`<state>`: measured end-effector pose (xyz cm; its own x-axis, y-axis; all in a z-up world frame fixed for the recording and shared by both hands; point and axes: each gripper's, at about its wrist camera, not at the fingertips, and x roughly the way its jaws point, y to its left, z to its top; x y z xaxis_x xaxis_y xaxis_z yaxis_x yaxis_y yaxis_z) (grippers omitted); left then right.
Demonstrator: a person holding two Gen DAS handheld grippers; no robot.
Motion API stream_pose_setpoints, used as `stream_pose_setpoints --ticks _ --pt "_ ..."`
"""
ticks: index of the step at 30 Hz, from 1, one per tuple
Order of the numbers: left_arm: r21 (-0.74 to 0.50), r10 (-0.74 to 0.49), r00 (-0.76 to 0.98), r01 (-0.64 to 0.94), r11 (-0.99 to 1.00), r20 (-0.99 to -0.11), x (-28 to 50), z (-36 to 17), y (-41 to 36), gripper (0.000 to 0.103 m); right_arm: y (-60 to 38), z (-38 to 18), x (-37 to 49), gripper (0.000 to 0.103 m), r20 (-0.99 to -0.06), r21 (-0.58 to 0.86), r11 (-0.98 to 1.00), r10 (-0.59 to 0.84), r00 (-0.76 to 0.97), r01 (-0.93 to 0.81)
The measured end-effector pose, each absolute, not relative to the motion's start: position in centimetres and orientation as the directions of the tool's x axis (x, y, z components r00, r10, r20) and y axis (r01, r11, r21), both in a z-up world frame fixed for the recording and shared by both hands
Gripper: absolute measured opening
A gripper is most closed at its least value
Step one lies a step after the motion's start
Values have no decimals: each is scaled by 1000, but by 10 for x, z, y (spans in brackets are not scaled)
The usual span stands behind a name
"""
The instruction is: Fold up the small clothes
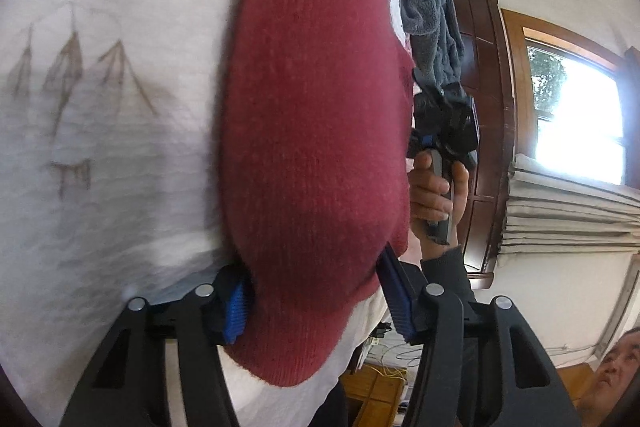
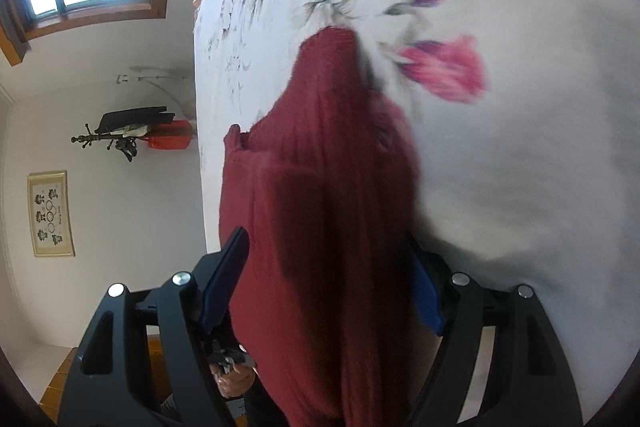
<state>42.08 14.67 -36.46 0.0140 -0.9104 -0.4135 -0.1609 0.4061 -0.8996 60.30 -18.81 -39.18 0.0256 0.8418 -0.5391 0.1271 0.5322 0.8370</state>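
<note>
The red knit sweater [image 1: 316, 147] hangs bunched between both tongs, just above the flowered bedspread [image 2: 520, 167]. The left tongs [image 1: 316, 311] and right tongs [image 2: 324, 291] each clamp a fold. It looks soft, light and stretchy; best held at hems or shoulders.

black gripper frames [image 1: 320, 311] — blue fingers [image 1: 236, 311], silver screws — dark sleeve [image 1: 444, 267].

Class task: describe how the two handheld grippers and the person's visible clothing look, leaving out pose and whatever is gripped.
Both the left gripper and right gripper have black frames with triangular cut-outs, silver round bolts and blue finger pads. A dark sleeve shows beside the left gripper.
</note>
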Motion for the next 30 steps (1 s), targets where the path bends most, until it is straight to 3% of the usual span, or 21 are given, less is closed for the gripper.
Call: stream_pose_setpoints --ticks 7,9,11,12,17,30 --pt "-887 -902 3 -184 424 -432 424 -365 144 58 -174 -395 614 74 -541 838 536 841 18 106" --pt "-876 -890 7 -180 447 -456 423 -361 142 55 -167 -390 609 54 -552 832 550 834 12 65" --pt "-865 -878 11 -177 469 -479 422 -357 142 37 -166 -391 605 42 -550 834 549 835 19 55" --pt "-863 -877 14 -184 470 -481 422 -357 142 34 -169 -393 604 40 -543 839 540 839 33 64" --pt "-847 -858 27 -179 501 -514 423 -351 144 26 -169 -382 596 36 -544 839 542 835 81 53" --pt "-852 -850 80 -118 510 -520 419 -306 163 23 -150 -333 580 34 -579 812 583 802 146 12"
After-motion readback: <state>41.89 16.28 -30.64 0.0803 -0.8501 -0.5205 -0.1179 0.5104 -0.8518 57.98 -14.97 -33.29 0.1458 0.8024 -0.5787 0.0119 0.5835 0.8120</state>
